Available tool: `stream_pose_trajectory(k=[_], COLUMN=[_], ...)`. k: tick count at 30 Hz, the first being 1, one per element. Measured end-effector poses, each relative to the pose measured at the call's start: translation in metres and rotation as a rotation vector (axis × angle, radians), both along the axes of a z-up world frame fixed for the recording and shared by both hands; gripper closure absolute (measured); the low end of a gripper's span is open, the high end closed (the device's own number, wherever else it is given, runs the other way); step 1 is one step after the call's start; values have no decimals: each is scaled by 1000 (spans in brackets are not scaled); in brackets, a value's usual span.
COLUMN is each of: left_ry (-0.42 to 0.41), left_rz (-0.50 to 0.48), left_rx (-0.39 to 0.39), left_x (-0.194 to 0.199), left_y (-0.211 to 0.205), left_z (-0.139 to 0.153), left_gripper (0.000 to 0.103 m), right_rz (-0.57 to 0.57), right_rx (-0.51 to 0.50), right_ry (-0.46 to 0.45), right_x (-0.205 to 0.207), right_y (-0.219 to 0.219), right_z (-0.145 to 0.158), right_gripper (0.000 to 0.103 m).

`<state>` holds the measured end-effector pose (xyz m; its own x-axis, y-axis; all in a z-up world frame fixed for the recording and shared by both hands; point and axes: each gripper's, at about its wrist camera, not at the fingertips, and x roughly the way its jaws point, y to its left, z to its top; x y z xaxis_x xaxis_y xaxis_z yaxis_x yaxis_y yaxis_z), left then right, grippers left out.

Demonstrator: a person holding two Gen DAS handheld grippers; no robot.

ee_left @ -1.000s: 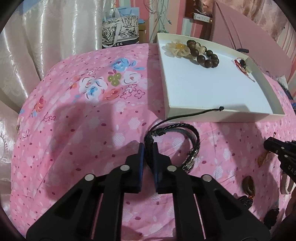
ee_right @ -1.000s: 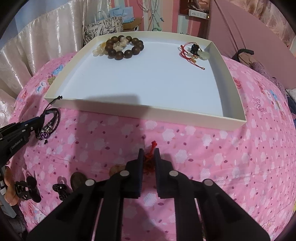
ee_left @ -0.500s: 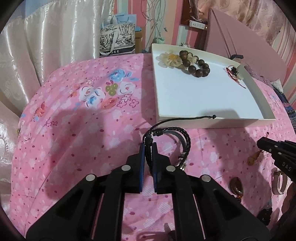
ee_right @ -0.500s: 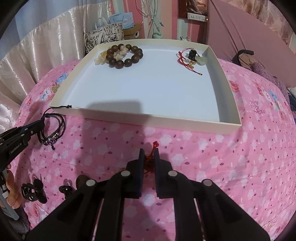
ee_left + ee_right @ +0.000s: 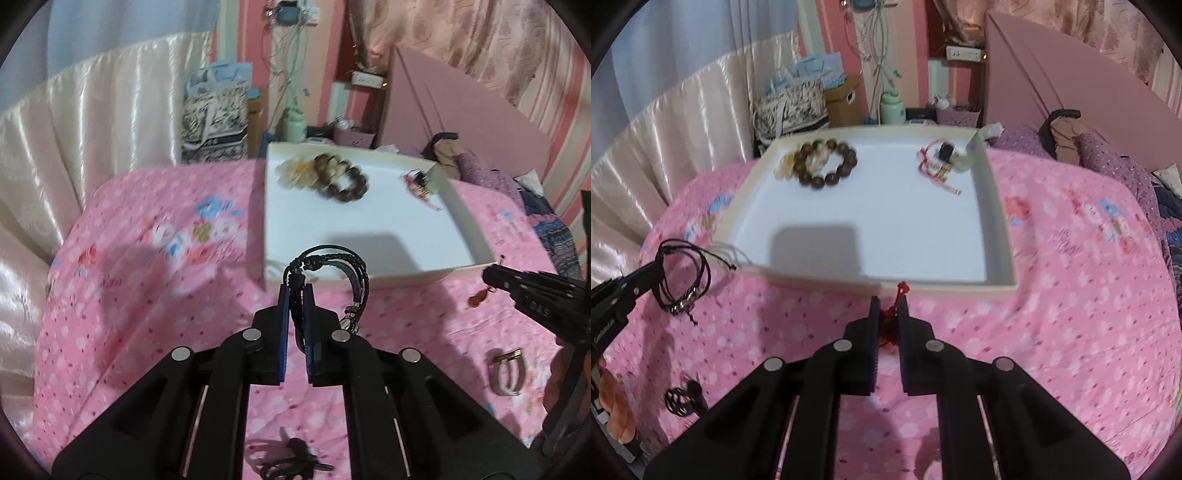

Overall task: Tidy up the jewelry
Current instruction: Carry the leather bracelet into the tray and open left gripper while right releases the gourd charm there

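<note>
My left gripper is shut on a black braided cord bracelet and holds it in the air just before the near left corner of the white tray; the bracelet also shows in the right wrist view. My right gripper is shut on a red cord pendant, lifted near the tray's front rim. In the tray lie a brown bead bracelet, a pale flower piece and a red string charm.
The tray sits on a pink floral bedspread. Loose pieces lie on it: a pink-and-white ring band, a black hair clip, a dark ornament. Cream curtains stand at the left, a pink headboard at the right.
Both grippers have risen from the bedspread with their pieces and moved toward the tray's front edge. The black bracelet now hangs free of the bed.
</note>
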<state>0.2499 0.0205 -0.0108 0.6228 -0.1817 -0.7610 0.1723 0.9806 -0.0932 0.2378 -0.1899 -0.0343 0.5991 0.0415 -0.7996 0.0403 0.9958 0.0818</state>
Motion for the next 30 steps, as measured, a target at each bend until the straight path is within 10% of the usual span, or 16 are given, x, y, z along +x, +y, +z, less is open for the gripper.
stream_pose_trajectory(k=[10,30], left_ry=[-14,180], left_rz=[-27,30], left_rx=[42,146], left_x=[57,200], left_y=[-28,-26], left_z=[27,-62], left_gripper=[98,98], right_rz=[-27,-37], right_rx=[-27,-79], right_ry=[-26,29], right_x=[55,188], right_y=[-12,-4], right_z=[31,-8], right_gripper=[95,95])
